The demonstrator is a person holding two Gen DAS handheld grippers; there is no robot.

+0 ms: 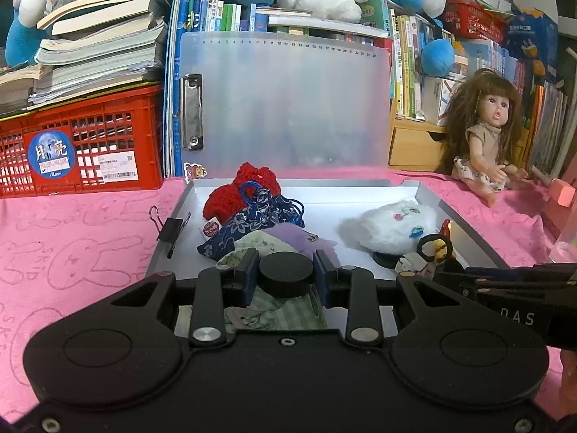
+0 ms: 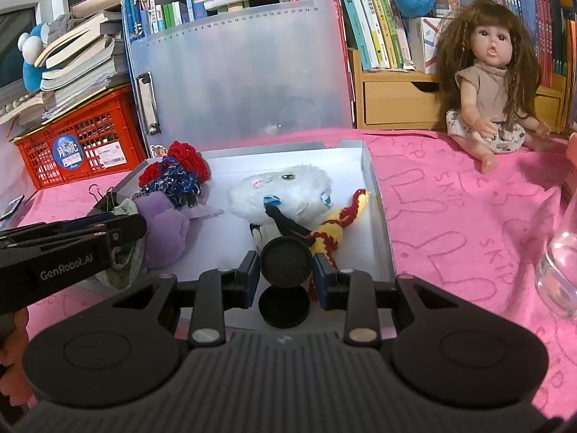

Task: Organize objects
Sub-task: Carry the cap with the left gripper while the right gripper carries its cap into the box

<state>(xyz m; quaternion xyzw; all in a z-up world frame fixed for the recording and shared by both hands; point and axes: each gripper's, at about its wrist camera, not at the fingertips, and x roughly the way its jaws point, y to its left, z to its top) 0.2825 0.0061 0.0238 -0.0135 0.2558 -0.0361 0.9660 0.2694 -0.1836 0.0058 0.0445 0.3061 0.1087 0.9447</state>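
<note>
I judge it mostly done: pouches (image 1: 252, 216) and plush (image 1: 391, 229) lie in the open box (image 1: 468, 231), my left gripper (image 1: 285, 277) and right gripper (image 2: 285, 266) each half-closed around a black puck, doll (image 2: 487, 83) outside.

Our left gripper (image 1: 286, 278) and right gripper (image 2: 286, 278) are matte black, with two big round discs each, silver pivot bolts and navy finger pads (image 1: 247, 281). White "GenRobot.AI" lettering runs down the side.

Background: red plastic crate (image 1: 81, 140) bearing stacked books (image 1: 97, 47); long-haired doll (image 2: 494, 83) seated on pink cloth (image 2: 450, 195); wooden drawer unit (image 2: 396, 99) behind; clear glass vessel (image 2: 559, 270) at right edge.
</note>
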